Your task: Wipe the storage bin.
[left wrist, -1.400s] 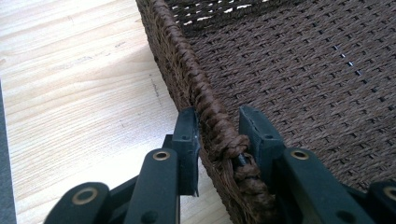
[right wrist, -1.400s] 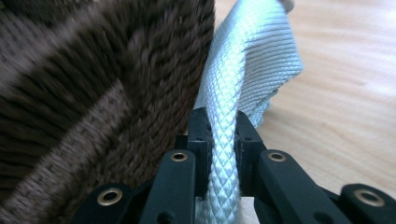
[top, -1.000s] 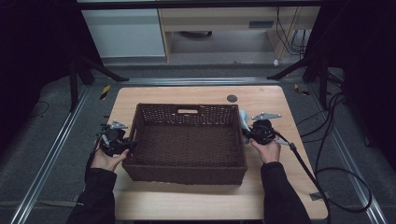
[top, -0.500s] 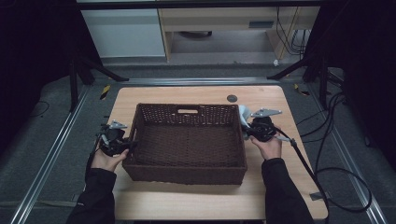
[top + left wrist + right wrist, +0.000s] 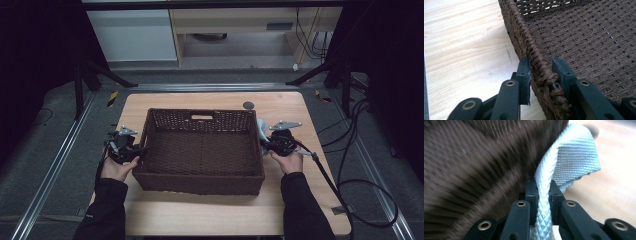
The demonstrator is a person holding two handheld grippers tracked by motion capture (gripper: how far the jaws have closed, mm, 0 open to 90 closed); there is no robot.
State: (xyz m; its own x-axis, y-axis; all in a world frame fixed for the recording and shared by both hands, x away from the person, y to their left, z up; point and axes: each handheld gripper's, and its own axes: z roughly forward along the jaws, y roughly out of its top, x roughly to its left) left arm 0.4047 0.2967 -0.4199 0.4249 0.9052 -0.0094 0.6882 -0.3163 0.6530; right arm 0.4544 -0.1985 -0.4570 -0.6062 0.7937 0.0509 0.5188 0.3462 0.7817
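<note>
Right now, from the high view, I am looking down on a pale wooden table (image 5: 210, 215) with rounded corners, standing on a grey floor (image 5: 45, 180) with metal rails (image 5: 55, 170) running along both sides. A dark woven basket (image 5: 202, 150) is sitting in the middle of the table, a handle slot cut in its far wall. A small dark round disc (image 5: 248, 105) is lying on the wood just beyond the basket's far right corner. Cables (image 5: 360, 165) are trailing over the floor at the right, and pale cabinets (image 5: 132, 35) are standing beyond the table. I am keeping the left gripper (image 5: 131, 149) at the basket's left wall and the right gripper (image 5: 264, 142) at its right wall, with a pale grey cloth (image 5: 261, 131) rising from it.

Through the left gripper view, the jaws are straddling the braided rim (image 5: 537, 62) of the basket, one outside and one inside; the outer jaw is sitting against the weave, while the inner one is standing slightly off it, so I am not gripping yet. Light wood grain is showing at the left.

Through the right gripper view, the jaws are pinching the grey woven cloth (image 5: 564, 162) tightly, the blurred basket wall (image 5: 474, 175) beside it.
</note>
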